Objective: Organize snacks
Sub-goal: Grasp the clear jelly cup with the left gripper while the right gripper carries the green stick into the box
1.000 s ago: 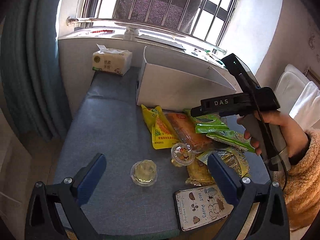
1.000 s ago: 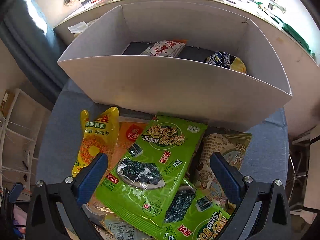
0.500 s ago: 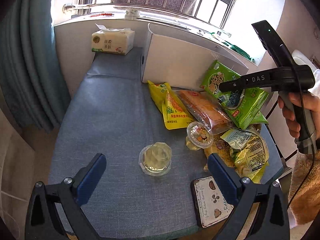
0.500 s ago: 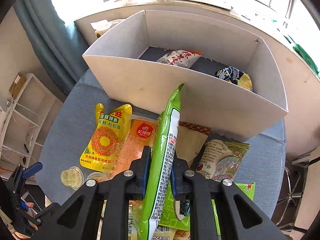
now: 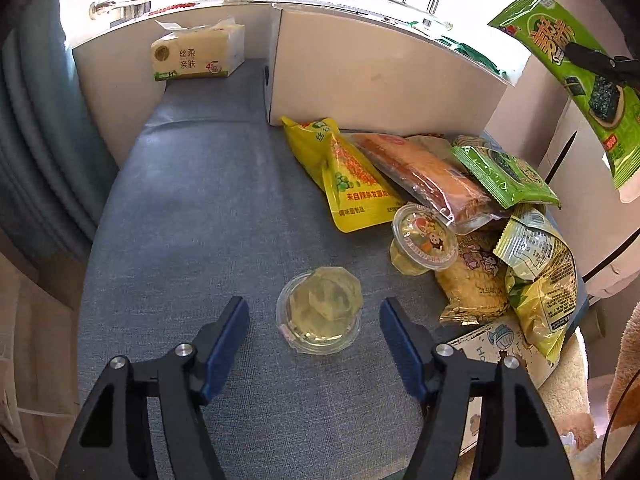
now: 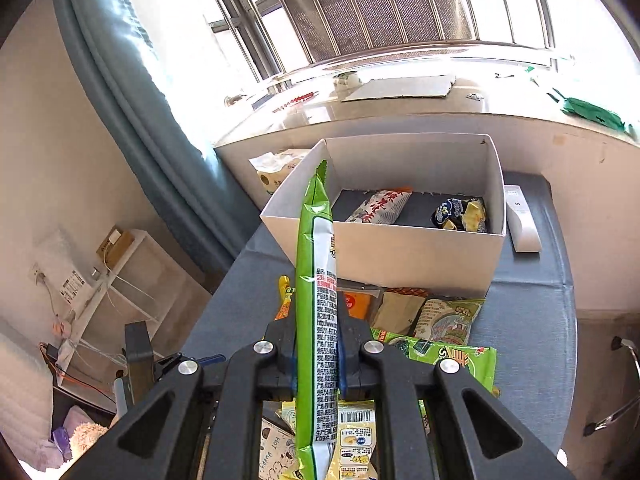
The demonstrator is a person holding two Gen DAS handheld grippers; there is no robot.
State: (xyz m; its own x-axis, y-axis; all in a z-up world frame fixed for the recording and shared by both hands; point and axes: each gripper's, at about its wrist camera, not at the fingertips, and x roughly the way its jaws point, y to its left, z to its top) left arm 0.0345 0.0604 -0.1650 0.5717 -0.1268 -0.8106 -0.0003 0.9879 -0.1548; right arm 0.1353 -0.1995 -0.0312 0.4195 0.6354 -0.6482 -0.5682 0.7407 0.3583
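Note:
My left gripper [image 5: 314, 326] hangs low over the blue table [image 5: 192, 220]. Its jaws are closing around a clear jelly cup [image 5: 320, 308], and the pads stand apart from the cup's sides. My right gripper [image 6: 316, 356] is shut on a green seaweed packet [image 6: 314, 280], held upright and edge-on above the snack pile. That packet [image 5: 580, 76] also shows high at the right in the left wrist view. A white box [image 6: 400, 248] stands beyond, with two packets inside [image 6: 382, 206]. The pile holds a yellow packet [image 5: 352, 176], an orange packet [image 5: 424, 176] and another green packet [image 5: 504, 176].
A second jelly cup [image 5: 424, 240] with a cartoon lid leans on the pile beside a yellow-green bag [image 5: 540, 276]. A tissue pack [image 5: 196, 54] sits at the back left. A phone [image 5: 492, 344] lies at the front right edge, and a white remote [image 6: 520, 220] lies right of the box.
My right gripper closed on the green seaweed packet and lifted it off the pile. My left gripper sank toward the clear jelly cup and its jaws narrowed around it.

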